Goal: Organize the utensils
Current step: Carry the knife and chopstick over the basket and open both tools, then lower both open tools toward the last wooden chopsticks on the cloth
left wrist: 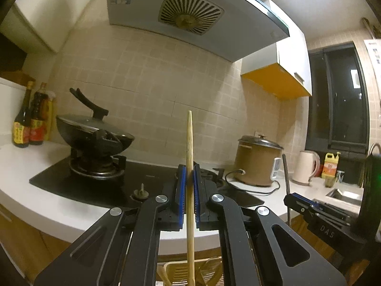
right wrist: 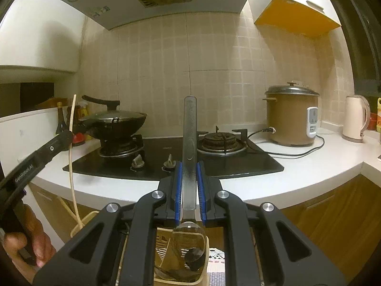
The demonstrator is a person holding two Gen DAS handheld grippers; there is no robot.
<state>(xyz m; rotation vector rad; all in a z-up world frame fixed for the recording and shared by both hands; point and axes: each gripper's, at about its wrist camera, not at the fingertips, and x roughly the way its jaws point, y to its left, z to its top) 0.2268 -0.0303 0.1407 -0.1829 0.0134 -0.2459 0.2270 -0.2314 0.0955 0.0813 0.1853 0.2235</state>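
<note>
My left gripper (left wrist: pixel 189 175) is shut on a bamboo chopstick (left wrist: pixel 189 143) that stands upright, its lower end reaching down to a wooden utensil holder (left wrist: pixel 178 273). My right gripper (right wrist: pixel 189 170) is shut on a metal spoon (right wrist: pixel 189 124), handle up, bowl down over the same wooden utensil holder (right wrist: pixel 202 278). The right wrist view shows the left gripper (right wrist: pixel 67 137) at the left with the chopstick (right wrist: pixel 71 162). The left wrist view shows the right gripper (left wrist: pixel 297 199) at the right.
A black gas hob (right wrist: pixel 262 164) lies in the white counter (right wrist: pixel 309 166) ahead. A lidded wok (right wrist: pixel 114 121) sits on the left burner. A brown rice cooker (right wrist: pixel 291 116), a kettle (right wrist: pixel 356 119), sauce bottles (left wrist: pixel 28 119) and a sink (left wrist: pixel 345 195) line the counter.
</note>
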